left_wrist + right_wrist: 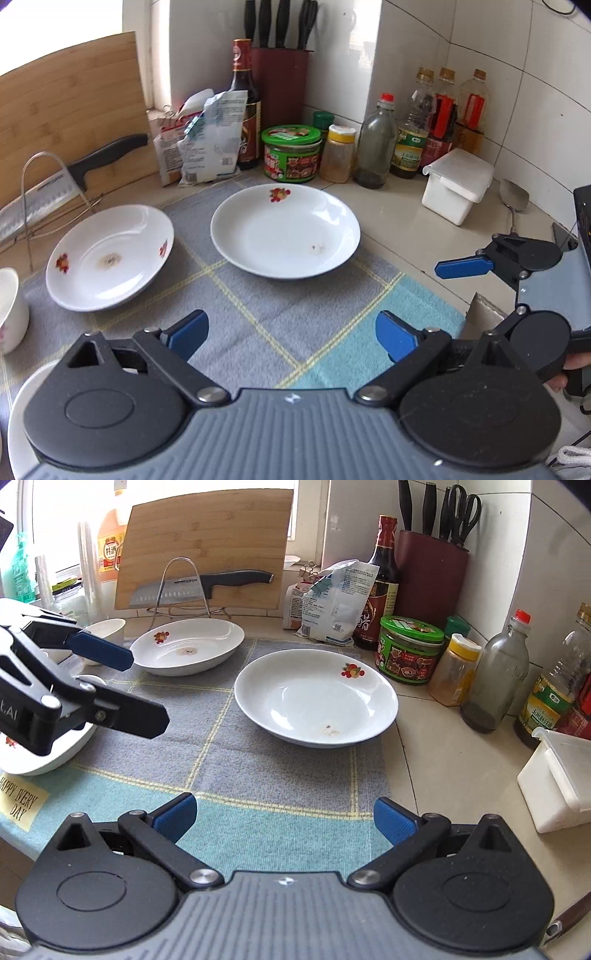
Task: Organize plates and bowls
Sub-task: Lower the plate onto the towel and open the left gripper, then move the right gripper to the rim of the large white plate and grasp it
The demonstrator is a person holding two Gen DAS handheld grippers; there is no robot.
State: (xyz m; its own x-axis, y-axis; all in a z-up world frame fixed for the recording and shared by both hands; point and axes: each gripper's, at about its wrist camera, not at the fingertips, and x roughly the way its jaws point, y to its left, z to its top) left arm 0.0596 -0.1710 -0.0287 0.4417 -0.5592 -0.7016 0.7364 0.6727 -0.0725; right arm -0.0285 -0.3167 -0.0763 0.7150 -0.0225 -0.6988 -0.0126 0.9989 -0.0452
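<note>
Two white plates with a small fruit print are seen on a checked cloth (258,317) that is spread over the surface. The right plate (285,230) lies flat near the middle of the cloth and shows a small brown stain. The left plate (109,257) is placed beside it, apart from it, with a brown mark in its middle. A white bowl (11,310) is found at the left edge, close to the left plate. The left gripper (290,338) is held above the cloth with its jaws released and wide, and nothing is gripped between them. The right gripper (284,819) is also kept spread and empty. Behind the plates, jars and bottles are lined along the tiled wall.
</note>
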